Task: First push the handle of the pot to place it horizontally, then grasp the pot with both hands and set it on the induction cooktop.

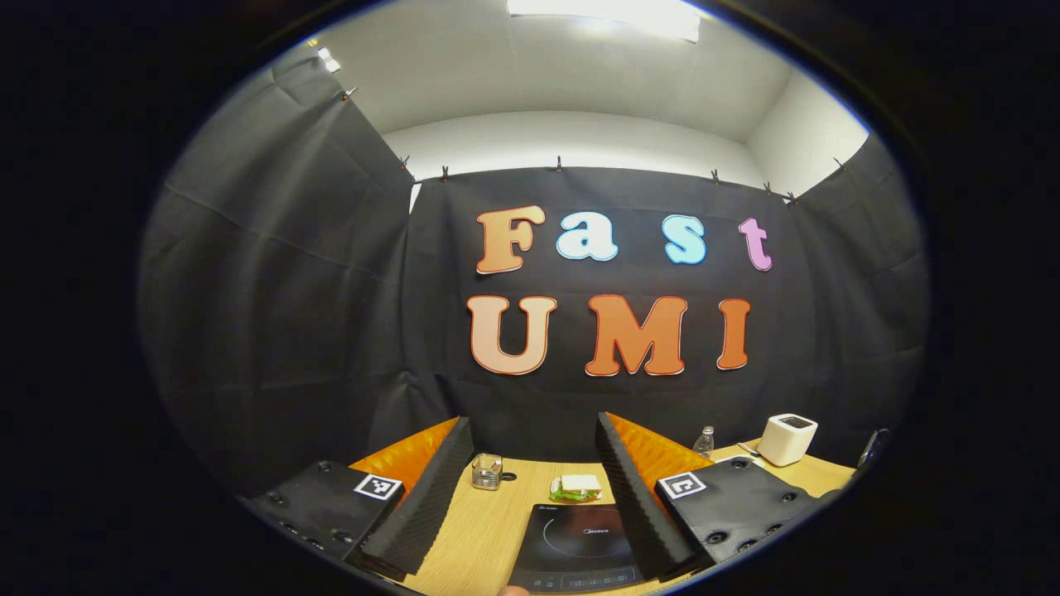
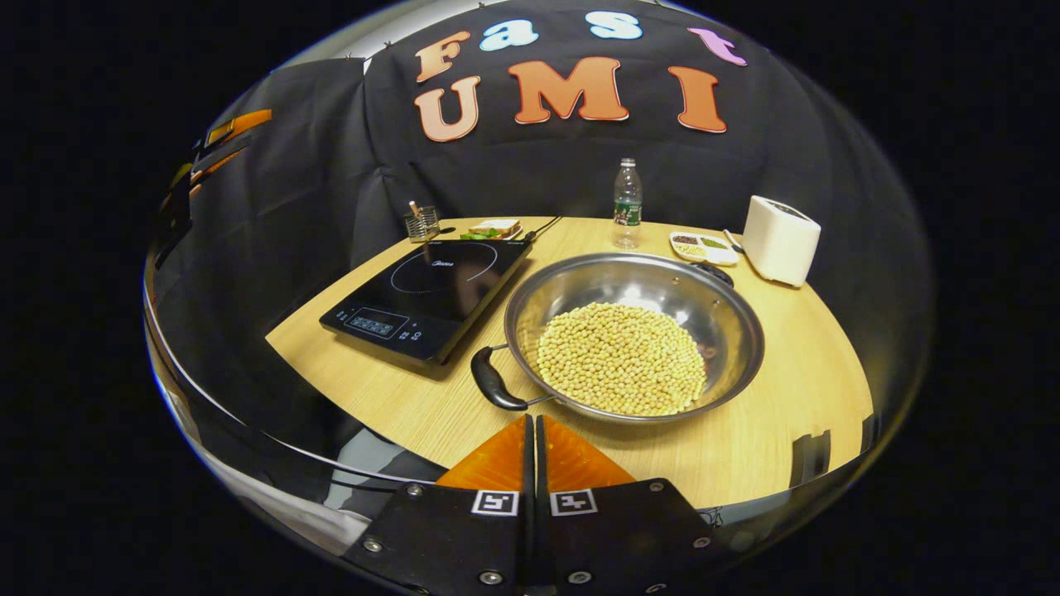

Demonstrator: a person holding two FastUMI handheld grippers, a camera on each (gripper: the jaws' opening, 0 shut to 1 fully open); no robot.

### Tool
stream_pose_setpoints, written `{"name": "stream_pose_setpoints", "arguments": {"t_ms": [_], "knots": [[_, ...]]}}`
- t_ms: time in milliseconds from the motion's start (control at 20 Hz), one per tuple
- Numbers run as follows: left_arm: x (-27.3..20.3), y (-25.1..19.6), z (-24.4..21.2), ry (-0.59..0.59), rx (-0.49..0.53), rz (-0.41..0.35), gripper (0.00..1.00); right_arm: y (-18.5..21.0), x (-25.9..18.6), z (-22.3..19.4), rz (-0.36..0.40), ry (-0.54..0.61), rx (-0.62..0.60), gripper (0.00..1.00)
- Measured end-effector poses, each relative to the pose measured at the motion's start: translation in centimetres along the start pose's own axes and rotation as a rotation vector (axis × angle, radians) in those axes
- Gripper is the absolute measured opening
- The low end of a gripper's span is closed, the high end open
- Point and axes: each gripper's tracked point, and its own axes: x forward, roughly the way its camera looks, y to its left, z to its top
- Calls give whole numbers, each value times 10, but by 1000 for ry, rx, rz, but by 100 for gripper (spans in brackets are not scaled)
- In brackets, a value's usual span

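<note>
A wide steel pot [image 2: 729, 331] full of pale beans [image 2: 621, 358] sits on the wooden table [image 2: 770, 447], to the right of a black induction cooktop [image 2: 431, 298]. One black loop handle [image 2: 490, 382] points toward the near left; the far handle [image 2: 714, 271] peeks over the back rim. My right gripper [image 2: 531, 422] is shut with nothing in it, just in front of the pot and to the right of the near handle. My left gripper [image 1: 532, 430] is open, held high above the cooktop [image 1: 580, 546], nothing between its fingers.
Behind the cooktop stand a glass cup [image 2: 421, 223] and a sandwich on a plate [image 2: 493, 228]. A water bottle [image 2: 627, 204], a small divided dish [image 2: 704, 247] and a white toaster [image 2: 780, 240] line the back right. The table's edge curves close to the right gripper.
</note>
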Motion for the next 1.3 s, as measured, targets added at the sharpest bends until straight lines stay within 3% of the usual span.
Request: {"name": "stream_pose_setpoints", "arguments": {"t_ms": [400, 800, 1300], "knots": [[-2, 17, -1, 6, 26, 29, 97, 17, 34, -11, 8, 56, -16, 0], [9, 26, -14, 35, 5, 48, 97, 32, 53, -2, 64, 59, 112, 0], [20, 36, -23, 53, 9, 72, 97, 36, 79, 15, 79, 51, 161, 0]]}}
